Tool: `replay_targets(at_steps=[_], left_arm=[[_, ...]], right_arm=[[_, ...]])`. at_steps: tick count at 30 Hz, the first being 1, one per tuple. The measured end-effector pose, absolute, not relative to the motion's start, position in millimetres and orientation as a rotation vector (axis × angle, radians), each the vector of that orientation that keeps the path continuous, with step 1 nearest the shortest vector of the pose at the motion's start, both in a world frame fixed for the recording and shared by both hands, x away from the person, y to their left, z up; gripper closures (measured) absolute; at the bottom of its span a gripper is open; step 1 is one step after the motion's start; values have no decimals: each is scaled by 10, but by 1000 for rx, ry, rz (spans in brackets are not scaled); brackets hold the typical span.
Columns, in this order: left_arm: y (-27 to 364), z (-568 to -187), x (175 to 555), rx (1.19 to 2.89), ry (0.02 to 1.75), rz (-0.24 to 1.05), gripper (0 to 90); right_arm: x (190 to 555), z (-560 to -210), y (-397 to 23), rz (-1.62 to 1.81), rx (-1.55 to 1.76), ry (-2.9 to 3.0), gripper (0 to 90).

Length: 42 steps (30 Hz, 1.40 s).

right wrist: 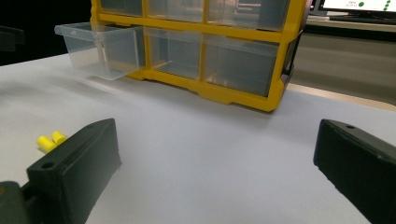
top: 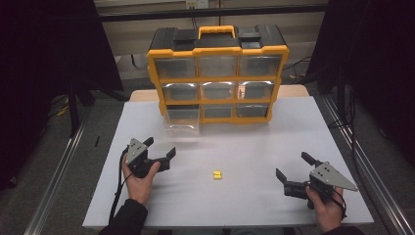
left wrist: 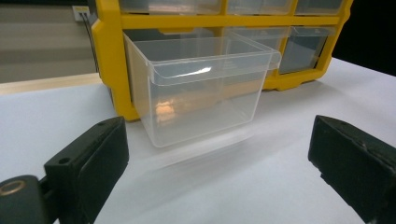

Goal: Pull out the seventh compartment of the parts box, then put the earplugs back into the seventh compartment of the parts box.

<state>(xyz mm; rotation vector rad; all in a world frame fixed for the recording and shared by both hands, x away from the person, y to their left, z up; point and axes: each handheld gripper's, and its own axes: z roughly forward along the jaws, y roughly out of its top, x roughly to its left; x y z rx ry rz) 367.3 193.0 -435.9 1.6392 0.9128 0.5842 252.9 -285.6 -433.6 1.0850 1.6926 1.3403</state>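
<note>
High view: we hold both tongs wide open and empty, left tongs [top: 160, 149] just before the pulled-out clear drawer [top: 182, 119] of the yellow organizer [top: 218, 73], right tongs [top: 293, 170] farther off, yellow pieces [top: 217, 175] between them.

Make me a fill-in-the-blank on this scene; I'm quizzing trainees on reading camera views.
1. The organizer frame is black and ____.
2. Its pulled-out clear drawer sits in the ____ row.
3. The small yellow pieces lie on the table ____ the left gripper and right gripper.
4. Both grippers' jaws are ____.

Missing: yellow; bottom; between; open
</note>
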Motion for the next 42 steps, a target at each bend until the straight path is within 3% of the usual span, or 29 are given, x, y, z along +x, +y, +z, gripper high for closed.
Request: replay_targets(at_steps=[30,42], left_arm=[[2162,-4398,3045,1566,949,645,20],[2138,-4375,3092,1586,912,593,21]], right_arm=[[2536,-4342,-2854,1332,1114,1665,0],[2544,-4343,-2851,1333,1120,1667,0]])
